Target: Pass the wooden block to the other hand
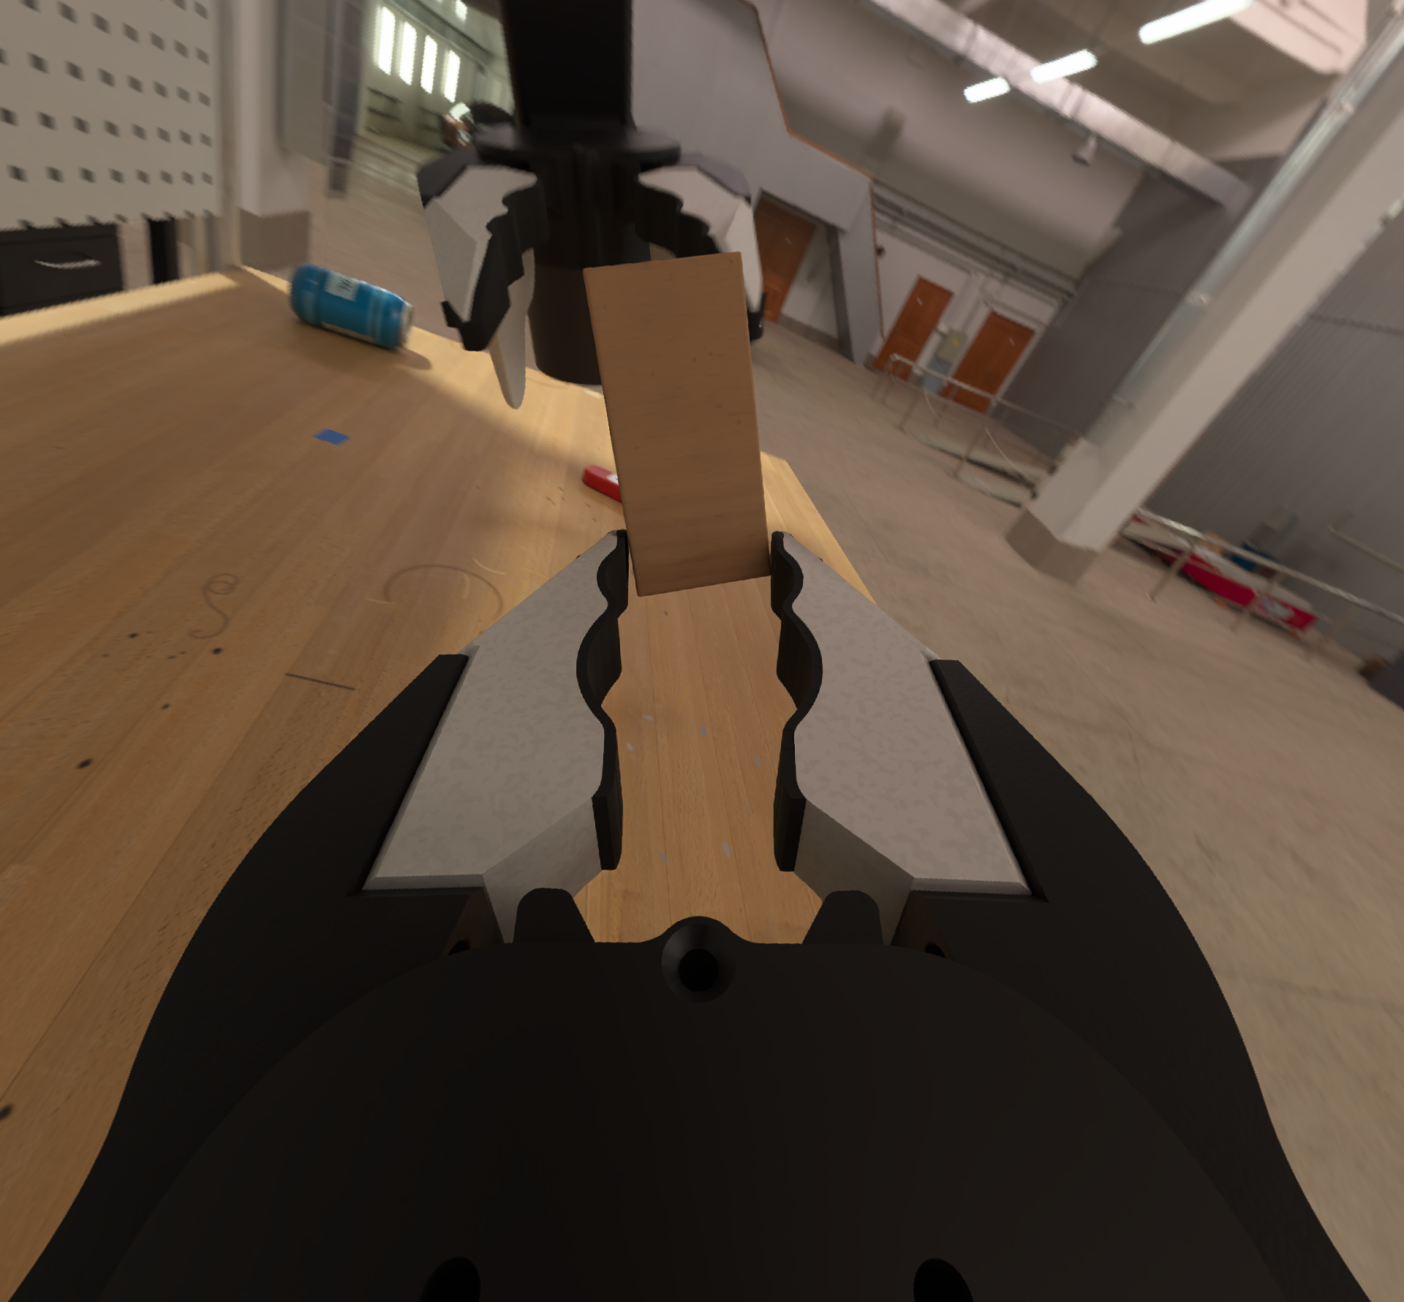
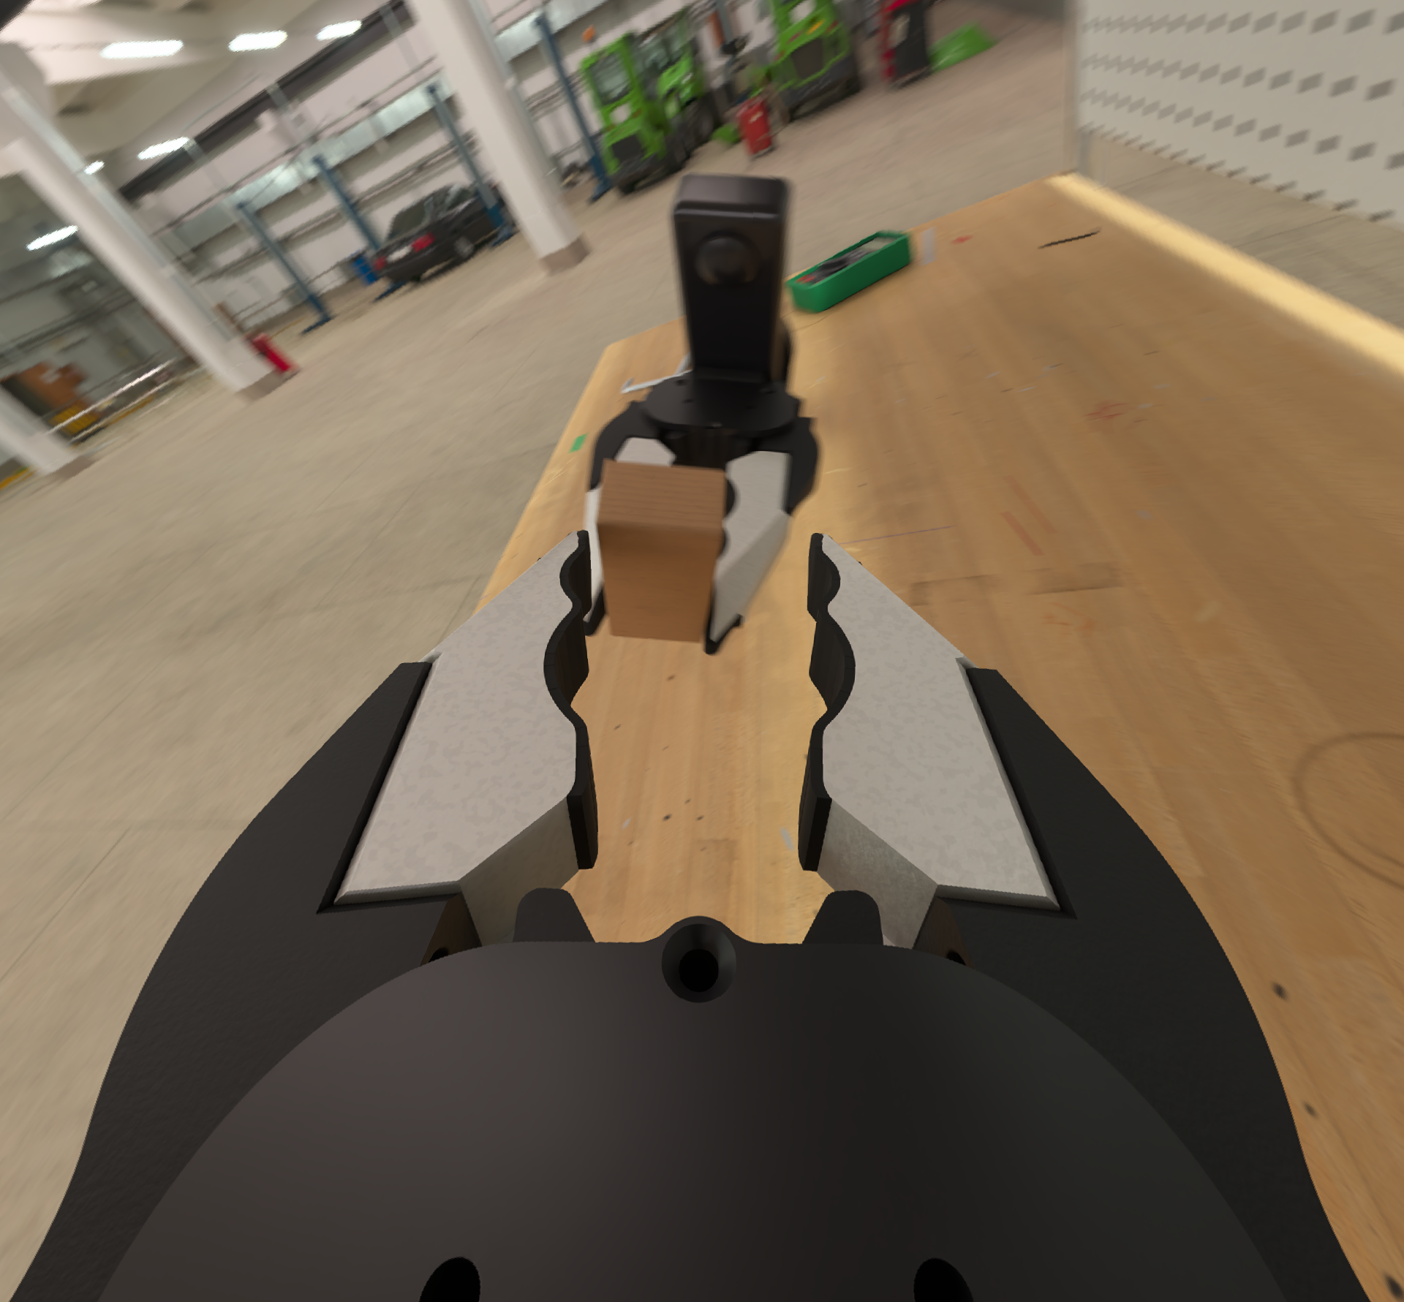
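Observation:
The wooden block (image 1: 676, 422) is a light brown oblong. My left gripper (image 1: 699, 559) is shut on its near end and holds it in the air over the wooden table (image 1: 190, 544). The right gripper (image 1: 630, 324) faces it with its jaws wide apart around the block's far end. In the right wrist view my right gripper (image 2: 699, 551) is open and empty. The block (image 2: 657, 559) sits just beyond its tips, close to the left finger (image 2: 494, 696). The left gripper (image 2: 657, 620) grips the block from the far side. No contact between the right fingers and the block shows.
A blue can (image 1: 351, 305) lies on its side at the table's far left. A small red object (image 1: 600, 482) lies behind the block. A green tray (image 2: 849, 270) stands at the table's far end (image 2: 1064, 582). The table edge drops to a concrete floor.

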{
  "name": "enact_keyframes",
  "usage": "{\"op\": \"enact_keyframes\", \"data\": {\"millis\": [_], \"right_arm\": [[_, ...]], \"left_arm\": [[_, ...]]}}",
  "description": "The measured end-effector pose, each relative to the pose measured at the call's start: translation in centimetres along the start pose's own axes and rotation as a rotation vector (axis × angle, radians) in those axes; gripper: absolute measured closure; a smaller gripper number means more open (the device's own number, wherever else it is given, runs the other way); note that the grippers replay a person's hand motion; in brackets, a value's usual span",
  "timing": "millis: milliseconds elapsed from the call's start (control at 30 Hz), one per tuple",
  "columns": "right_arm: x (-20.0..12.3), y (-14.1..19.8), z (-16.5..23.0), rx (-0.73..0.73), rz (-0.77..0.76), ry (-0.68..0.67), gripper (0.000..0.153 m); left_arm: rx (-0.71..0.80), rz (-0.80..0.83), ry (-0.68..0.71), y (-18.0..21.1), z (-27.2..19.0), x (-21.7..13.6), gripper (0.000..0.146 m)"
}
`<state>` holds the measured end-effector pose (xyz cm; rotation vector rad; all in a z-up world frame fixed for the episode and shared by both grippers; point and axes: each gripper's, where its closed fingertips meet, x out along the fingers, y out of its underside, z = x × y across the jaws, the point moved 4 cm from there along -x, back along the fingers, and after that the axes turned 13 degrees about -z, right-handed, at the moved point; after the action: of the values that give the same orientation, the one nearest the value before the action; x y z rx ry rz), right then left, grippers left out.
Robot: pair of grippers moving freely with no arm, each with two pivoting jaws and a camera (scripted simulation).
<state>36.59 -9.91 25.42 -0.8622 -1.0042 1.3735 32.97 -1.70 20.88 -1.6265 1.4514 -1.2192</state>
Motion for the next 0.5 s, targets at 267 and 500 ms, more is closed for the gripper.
{"op": "enact_keyframes", "data": {"millis": [267,500], "right_arm": [[-1.1,-0.6,-2.2,0.172,-0.152,-0.056,0.095],[-0.8,1.9,-6.8,-0.015,-0.062,0.221,0.102]], "left_arm": [[-0.058,-0.190,-0.128,-3.5,0.8,-3.0,0.109],[-0.192,-0.385,-0.076,-5.7,0.1,-3.9,0.109]]}}
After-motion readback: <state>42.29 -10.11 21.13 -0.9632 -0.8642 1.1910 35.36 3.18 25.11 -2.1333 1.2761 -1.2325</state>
